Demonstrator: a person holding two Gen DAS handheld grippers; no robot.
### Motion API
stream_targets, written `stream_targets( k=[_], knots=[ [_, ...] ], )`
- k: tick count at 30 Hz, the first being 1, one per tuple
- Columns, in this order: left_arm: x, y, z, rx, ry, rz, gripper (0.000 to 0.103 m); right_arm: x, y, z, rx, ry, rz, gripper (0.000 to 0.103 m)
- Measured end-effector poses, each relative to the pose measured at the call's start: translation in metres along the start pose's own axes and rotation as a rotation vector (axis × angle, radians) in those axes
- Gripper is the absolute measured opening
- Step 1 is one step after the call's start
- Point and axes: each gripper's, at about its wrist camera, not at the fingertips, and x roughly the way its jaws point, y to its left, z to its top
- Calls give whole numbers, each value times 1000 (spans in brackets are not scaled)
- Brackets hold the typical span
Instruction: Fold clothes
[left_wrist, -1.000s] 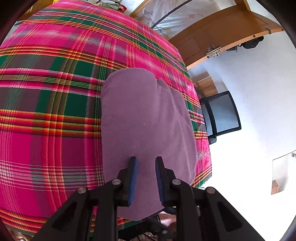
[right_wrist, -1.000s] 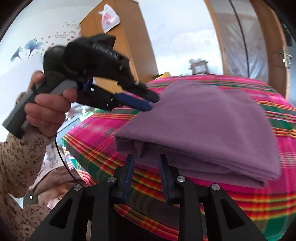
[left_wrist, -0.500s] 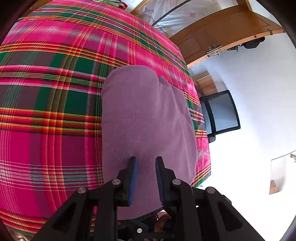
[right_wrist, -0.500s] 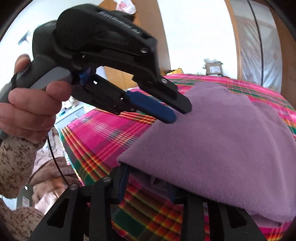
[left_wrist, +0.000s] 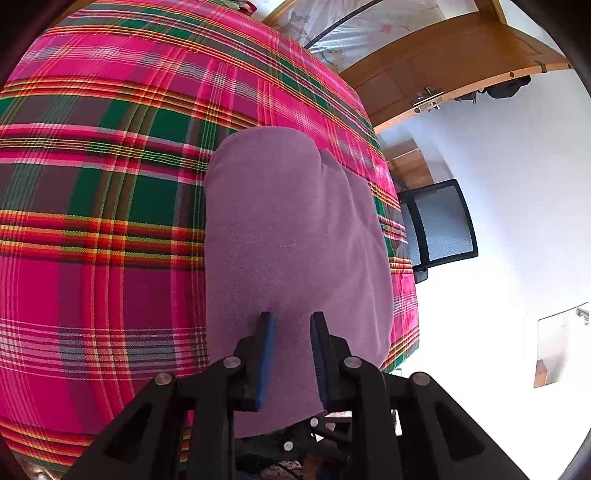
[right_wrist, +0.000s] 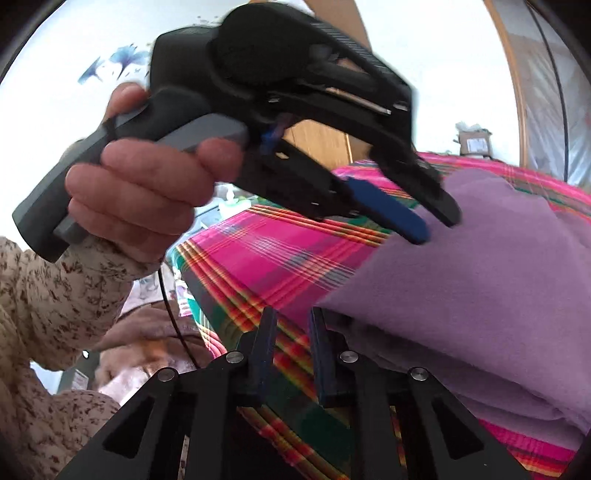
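Both pairs of jaws stand parted, gripping nothing: the left gripper (left_wrist: 290, 321) tips rest on the folded purple garment (left_wrist: 295, 251), the right gripper (right_wrist: 291, 321) beside its corner, on the plaid tablecloth (left_wrist: 103, 221).

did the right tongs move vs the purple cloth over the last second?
Yes. The right tongs closed in on the near-left corner of the folded purple cloth; their fingers now sit beside its edge, open, gripping nothing.

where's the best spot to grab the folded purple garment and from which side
Probably the stacked layered edge of the folded purple garment, at its near corner, coming in low and level from the bed's edge side. The layers lie open there above the plaid bedspread, so one tong finger can slip under.
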Motion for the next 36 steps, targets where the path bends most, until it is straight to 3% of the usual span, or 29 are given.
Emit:
stream_targets(
  k=[8,11,12,15,19,26,32,33,36],
  knots=[
    [-6,-1,-2,11,-5,0,20,-25,1,3,27,-21,-13,18],
    [-6,-2,-1,8,-6,2,21,-39,-7,15,9,-65,-101,19],
    [-6,-2,-1,4,-6,1,21,-38,-11,17,11,-48,-134,19],
    [-3,0,0,2,2,2,21,-24,-17,12,49,23,-121,22],
    [-2,-1,1,-4,2,4,21,-8,-16,1,32,84,-170,31],
    [-4,-1,1,-4,2,3,21,-8,-26,17,79,-34,-161,35],
    [-1,1,2,-13,5,-2,21,7,-30,24,84,-40,-154,35],
    [-2,2,2,-16,7,-7,21,6,-31,24,94,-47,-149,34],
    [-2,3,2,-15,11,-9,21,4,-29,20,99,-43,-118,15]
  ],
)
